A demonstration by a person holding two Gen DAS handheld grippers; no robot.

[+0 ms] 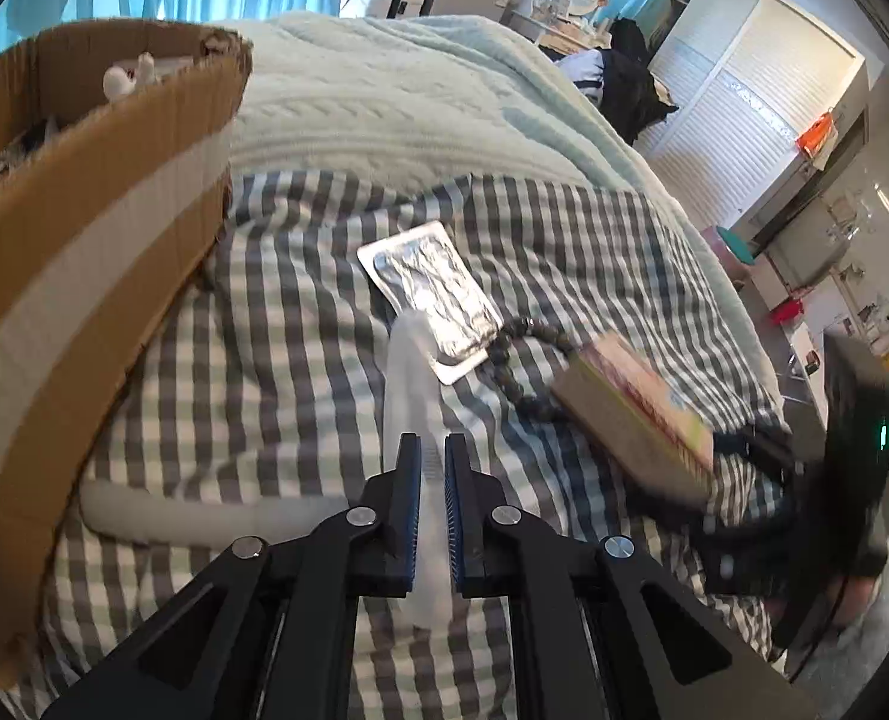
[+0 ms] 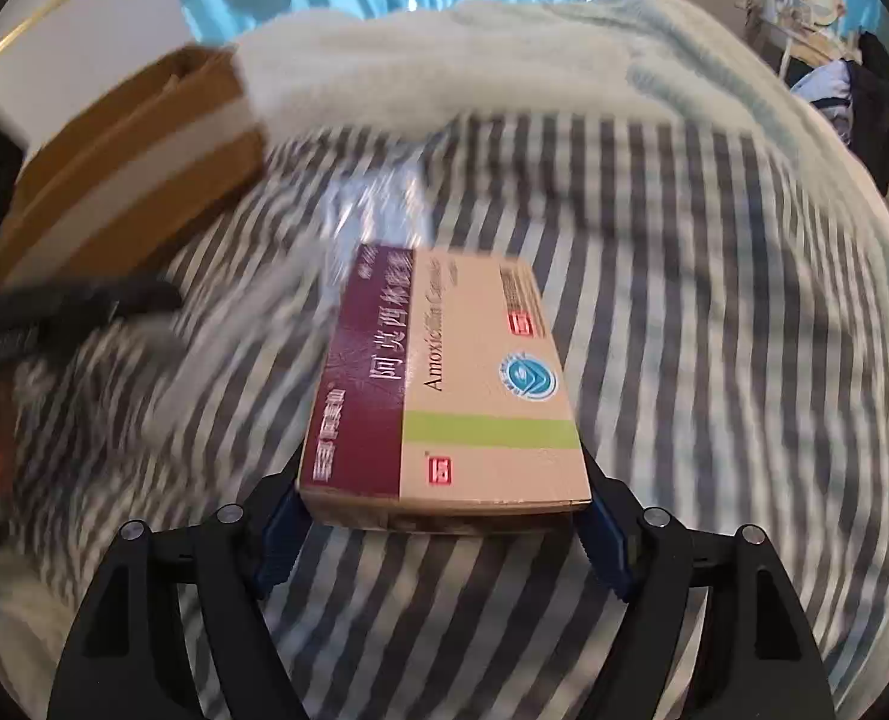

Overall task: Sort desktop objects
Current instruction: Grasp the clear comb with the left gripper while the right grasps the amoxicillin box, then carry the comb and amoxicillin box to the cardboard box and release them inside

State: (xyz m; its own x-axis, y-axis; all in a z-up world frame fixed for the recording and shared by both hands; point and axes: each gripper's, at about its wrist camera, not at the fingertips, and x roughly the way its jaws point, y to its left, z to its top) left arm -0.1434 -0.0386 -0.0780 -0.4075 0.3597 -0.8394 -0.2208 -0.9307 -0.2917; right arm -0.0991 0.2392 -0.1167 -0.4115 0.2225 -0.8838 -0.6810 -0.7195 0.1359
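**Ana:** Cardboard is where it all ends up, I take it: the cardboard box (image 1: 84, 228) at the edge of the bed already has a few small things in it, though I can't make out what they are.

**Ben:** Agreed, so the sorting is partly done. Plenty is left. The foil pill sheet (image 1: 429, 288) lies on the checked bedsheet (image 1: 264, 360), and a string of beads (image 1: 525, 354) curls just beside it, running under the medicine box's near end.

**Ana:** And the two claws?

**Ben:** The left gripper (image 1: 432, 462) is pinched shut on a thin white strip (image 1: 408, 384), soft-looking and translucent; I can't tell what it is. The right gripper (image 2: 441, 516) has its jaws wide and pressed on both long sides of the medicine box (image 2: 444, 384), which is off the sheet and held out flat in front of it.

**Ana:** What does that carton look like?

**Ben:** Flat, tan card with a dark red panel, a green stripe and a round blue logo; the print reads amoxicillin capsules. Corners are crisp, no dents.

**Ana:** So both loads are, I'd guess, bound for the cardboard box, then sheet and beads remain.
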